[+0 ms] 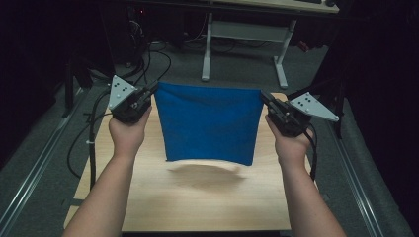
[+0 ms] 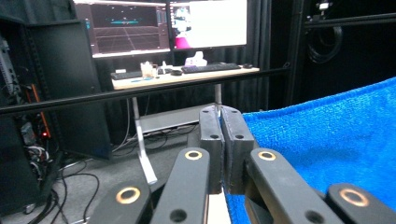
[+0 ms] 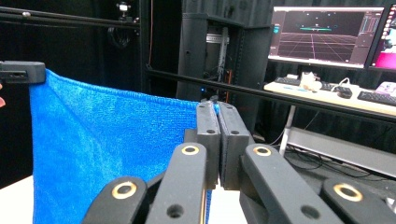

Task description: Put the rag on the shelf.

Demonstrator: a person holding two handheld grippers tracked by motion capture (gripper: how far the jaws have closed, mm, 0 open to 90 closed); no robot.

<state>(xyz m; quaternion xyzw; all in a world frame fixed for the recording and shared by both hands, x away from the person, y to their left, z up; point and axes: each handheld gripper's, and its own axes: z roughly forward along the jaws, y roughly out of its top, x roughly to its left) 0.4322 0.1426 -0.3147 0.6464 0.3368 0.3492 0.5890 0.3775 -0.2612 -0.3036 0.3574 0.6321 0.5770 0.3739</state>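
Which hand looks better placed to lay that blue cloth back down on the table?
Neither clearly: the left gripper and right gripper each pinch a top corner of the blue cloth, level with each other, so it hangs above the table. Likely both lower together.

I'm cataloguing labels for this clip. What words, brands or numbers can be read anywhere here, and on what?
No legible text anywhere.
Blue cloth: plain, with no label or print.
Left gripper and right gripper: no brand or number visible on them.
Monitors on the desk behind: grid graphics and small interface marks, too small and blurred to read.
Wooden table: no markings.
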